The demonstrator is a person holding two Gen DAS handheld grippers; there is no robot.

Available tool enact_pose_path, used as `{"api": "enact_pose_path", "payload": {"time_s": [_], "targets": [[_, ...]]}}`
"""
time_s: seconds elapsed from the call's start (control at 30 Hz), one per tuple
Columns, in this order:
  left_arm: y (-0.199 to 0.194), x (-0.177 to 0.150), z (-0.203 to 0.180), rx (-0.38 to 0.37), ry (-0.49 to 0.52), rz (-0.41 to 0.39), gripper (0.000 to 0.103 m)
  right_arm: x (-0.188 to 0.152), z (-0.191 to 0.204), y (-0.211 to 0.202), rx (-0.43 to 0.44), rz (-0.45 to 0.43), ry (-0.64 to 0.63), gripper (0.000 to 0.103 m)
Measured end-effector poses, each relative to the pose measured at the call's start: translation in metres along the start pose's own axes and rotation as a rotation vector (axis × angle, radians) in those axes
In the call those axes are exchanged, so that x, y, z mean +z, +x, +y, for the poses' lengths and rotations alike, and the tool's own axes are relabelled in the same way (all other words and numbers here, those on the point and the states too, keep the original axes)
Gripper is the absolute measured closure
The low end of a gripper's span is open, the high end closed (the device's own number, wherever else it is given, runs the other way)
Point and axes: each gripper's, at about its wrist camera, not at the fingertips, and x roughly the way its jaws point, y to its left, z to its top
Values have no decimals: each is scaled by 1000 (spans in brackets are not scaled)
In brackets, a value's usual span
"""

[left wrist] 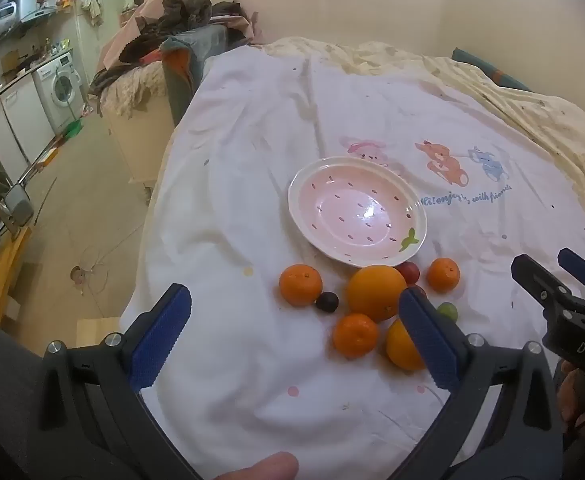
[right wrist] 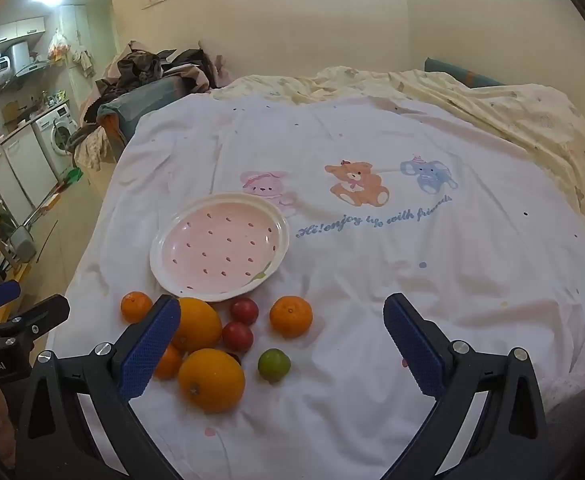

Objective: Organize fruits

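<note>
So both grippers hover with jaws spread wide, holding nothing. The fruits (right wrist: 220, 344) lie clustered on the bed, just ahead of the left gripper (left wrist: 294, 334) and beside the right gripper's (right wrist: 282, 346) left jaw; the pink plate (right wrist: 160, 256) waits beyond, empty. Best to take an outlying mandarin (right wrist: 291, 316) first, jaws straddling its middle. It's round, stem dimple up, with no real long axis.

Right claw (left wrist: 564, 276) cut by frame edge; small orange (right wrist: 168, 362) half hidden behind claw finger (right wrist: 150, 348).
</note>
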Motion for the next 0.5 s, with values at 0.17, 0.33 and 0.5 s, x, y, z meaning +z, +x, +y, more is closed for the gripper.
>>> {"api": "enact_pose_path", "payload": {"time_s": [0.17,0.33,0.5], "targets": [[0,0,2,-18,-12,7,1,1,-1,0,-2,2,0,0],[-1,0,1,-14,-13,4,1,1,-1,0,0,3,2,0],[0,0,1,-14,-12,6,1,0,2,1,4,7,3,0]]}}
